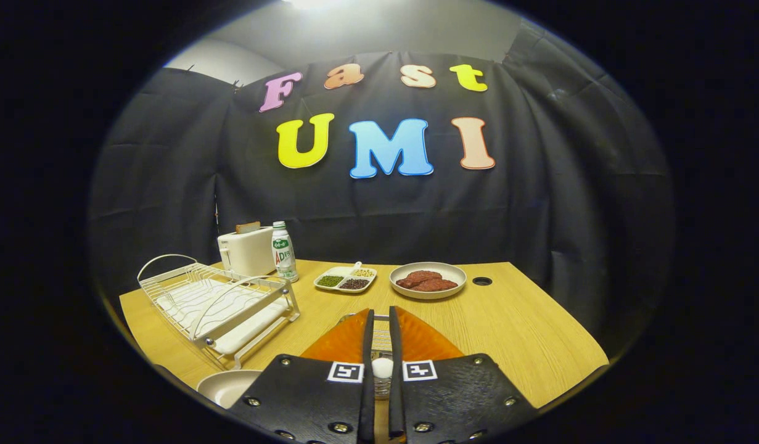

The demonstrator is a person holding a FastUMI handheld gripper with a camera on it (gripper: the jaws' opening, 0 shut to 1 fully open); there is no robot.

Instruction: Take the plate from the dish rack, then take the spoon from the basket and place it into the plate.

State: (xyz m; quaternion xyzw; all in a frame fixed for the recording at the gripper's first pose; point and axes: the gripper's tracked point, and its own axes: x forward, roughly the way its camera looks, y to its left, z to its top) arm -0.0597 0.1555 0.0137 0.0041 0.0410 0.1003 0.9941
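White plate (226, 386) sits off the rack (217, 303) at the table's near edge; gripper (379, 327), fingers pinching the spoon (382, 368), hovers beside it.

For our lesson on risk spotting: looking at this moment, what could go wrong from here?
1. The gripper seems shut on the spoon by its thin white end, so it could slip or swing.
2. The plate lies near the table edge beside the dish rack, behind the fingertips. A hasty drop could miss it or nudge it off.
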